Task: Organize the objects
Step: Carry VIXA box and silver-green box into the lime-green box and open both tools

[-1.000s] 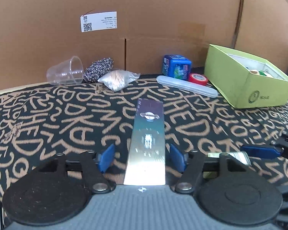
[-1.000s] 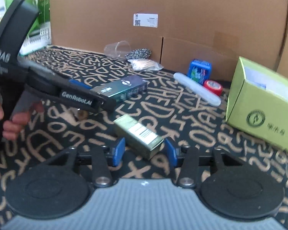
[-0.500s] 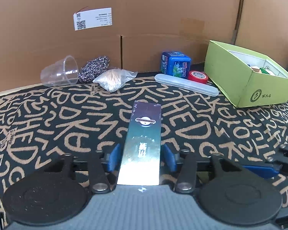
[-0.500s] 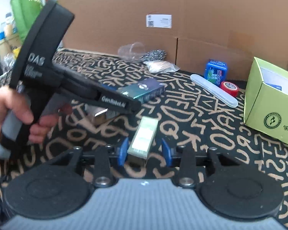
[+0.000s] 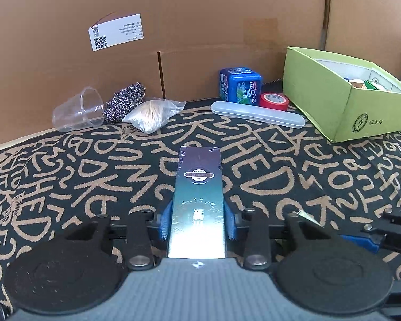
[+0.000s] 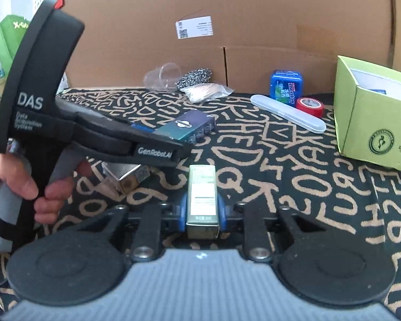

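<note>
Both tools closed in: left (image 5: 197, 224) on lengthwise teal box (image 5: 197, 203), right (image 6: 201, 211) on green box (image 6: 201, 198).

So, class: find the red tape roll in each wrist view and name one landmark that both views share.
Left wrist view: red tape roll upper right of centre, between the blue Mentos box and the green box.
Right wrist view: right of centre, just right of the Mentos box.
Shared landmark: the long clear plastic case in front of it.
</note>
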`<state>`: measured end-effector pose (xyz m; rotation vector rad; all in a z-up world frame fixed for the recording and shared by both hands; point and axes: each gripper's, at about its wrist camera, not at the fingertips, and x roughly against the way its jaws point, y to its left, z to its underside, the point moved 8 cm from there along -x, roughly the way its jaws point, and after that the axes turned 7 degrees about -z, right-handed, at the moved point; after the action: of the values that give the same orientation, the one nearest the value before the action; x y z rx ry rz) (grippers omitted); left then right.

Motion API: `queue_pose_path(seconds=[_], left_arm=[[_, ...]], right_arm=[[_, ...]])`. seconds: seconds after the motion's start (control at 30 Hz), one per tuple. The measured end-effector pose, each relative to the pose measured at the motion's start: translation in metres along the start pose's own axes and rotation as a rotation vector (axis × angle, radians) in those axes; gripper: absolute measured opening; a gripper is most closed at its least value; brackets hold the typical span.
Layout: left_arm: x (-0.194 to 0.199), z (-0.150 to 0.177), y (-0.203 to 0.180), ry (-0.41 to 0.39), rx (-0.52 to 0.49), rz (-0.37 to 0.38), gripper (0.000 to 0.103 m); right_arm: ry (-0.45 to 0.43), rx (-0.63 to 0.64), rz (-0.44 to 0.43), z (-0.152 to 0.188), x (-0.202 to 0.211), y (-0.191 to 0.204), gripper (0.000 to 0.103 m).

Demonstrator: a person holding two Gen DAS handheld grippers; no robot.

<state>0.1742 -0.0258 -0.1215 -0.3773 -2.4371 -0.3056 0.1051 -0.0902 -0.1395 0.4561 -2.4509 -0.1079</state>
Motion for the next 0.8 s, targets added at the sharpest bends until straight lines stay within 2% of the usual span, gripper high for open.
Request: queue_pose_path(seconds=[0.13, 0.23, 0.37, 0.57, 0.67, 0.8], left_arm=[[0.012, -0.002, -0.006, 0.009, 0.026, 0.064, 0.041], [0.028, -0.013, -0.020, -0.029, 0.027, 0.111, 0.041], [0.052, -0.040, -0.045, -0.083, 0.038, 0.223, 0.041], [0.076, -0.097, -0.104, -0.166, -0.008, 0.360, 0.041], [0.074, -0.127, -0.132, -0.165, 0.001, 0.433, 0.041], [0.059, -0.160, -0.166, -0.171, 0.026, 0.464, 0.041]], right_arm=[[-0.029, -0.047, -0.005, 0.002, 0.015, -0.011, 0.022], [-0.067, -0.079, 0.017, 0.002, 0.035, -0.025, 0.022], [-0.155, -0.110, 0.076, -0.008, 0.070, -0.051, 0.022], [-0.290, -0.111, 0.215, -0.035, 0.123, -0.099, 0.022], [-0.336, -0.093, 0.289, -0.050, 0.143, -0.121, 0.022], [-0.370, -0.080, 0.395, -0.069, 0.157, -0.155, 0.022]])
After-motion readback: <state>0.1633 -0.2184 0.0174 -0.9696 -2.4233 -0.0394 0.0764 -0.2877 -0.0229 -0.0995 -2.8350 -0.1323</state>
